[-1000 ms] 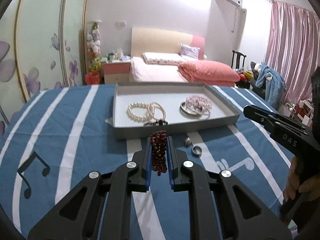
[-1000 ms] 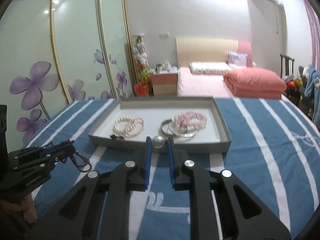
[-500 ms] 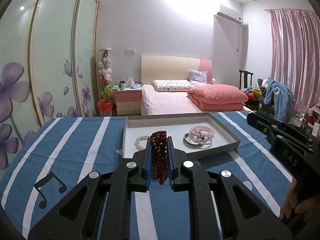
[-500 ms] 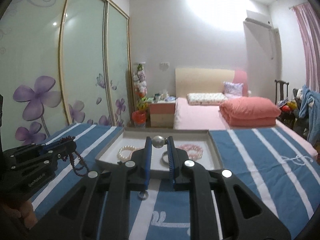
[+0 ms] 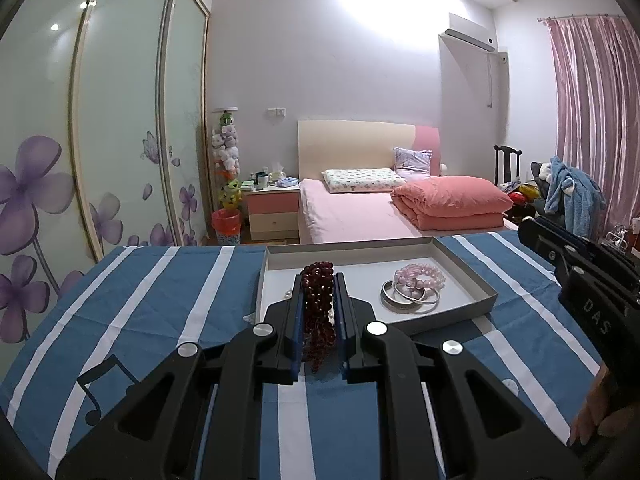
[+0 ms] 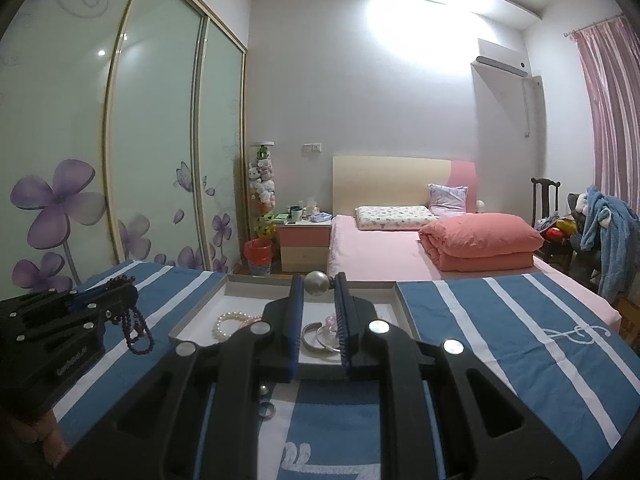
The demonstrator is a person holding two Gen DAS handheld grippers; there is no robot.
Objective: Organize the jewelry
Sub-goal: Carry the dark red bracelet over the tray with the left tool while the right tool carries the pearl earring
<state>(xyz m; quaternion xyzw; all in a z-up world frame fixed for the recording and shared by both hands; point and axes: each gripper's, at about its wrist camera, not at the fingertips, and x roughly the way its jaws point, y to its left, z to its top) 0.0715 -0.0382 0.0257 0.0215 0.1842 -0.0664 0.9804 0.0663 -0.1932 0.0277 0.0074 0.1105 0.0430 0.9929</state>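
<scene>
Jaws of the left gripper [image 5: 318,280] are clamped on the dark red bead bracelet [image 5: 317,300], the right gripper [image 6: 317,284] on a silver ball [image 6: 317,283]. Both were lifted off the desk [image 5: 160,300] (tray [image 5: 460,276] just ahead); placement judged next.

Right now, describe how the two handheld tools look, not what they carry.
Both are matte black plastic. Each left tool and right tool has two straight fingers lined with blue ribbed pads, on angular linkage arms with cut-out windows and round silver screws. White lettering marks the bodies. No cables or sleeves show.
</scene>
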